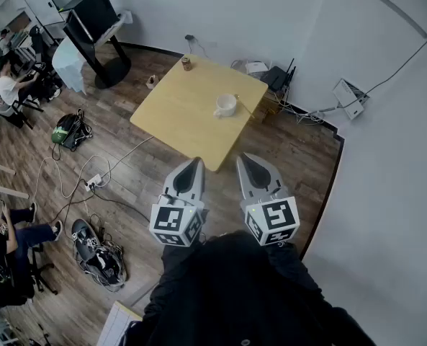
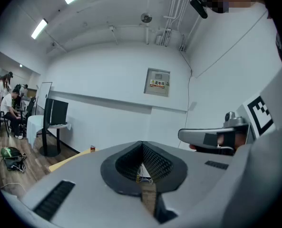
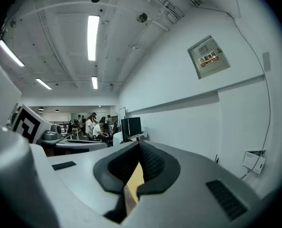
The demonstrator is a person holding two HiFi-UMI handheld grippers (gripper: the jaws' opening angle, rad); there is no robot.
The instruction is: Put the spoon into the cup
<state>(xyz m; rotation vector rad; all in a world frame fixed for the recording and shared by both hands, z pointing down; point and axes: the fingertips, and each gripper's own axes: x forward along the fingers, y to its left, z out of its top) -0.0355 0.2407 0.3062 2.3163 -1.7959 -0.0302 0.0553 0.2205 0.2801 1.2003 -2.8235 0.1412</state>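
Below the worktop (image 1: 176, 115) in frame: task not begun.
Left tongs (image 1: 196, 162) and right tongs (image 1: 244, 158) closed, empty; spoon (image 1: 246, 109) lies beside cup (image 1: 225, 106).

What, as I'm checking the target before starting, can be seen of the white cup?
The white cup stands upright, mouth up, on the pale wooden table, toward its right side. It looks like glazed ceramic; a handle cannot be made out. The spoon lies on the table just right of it; whether they touch is too small to tell.
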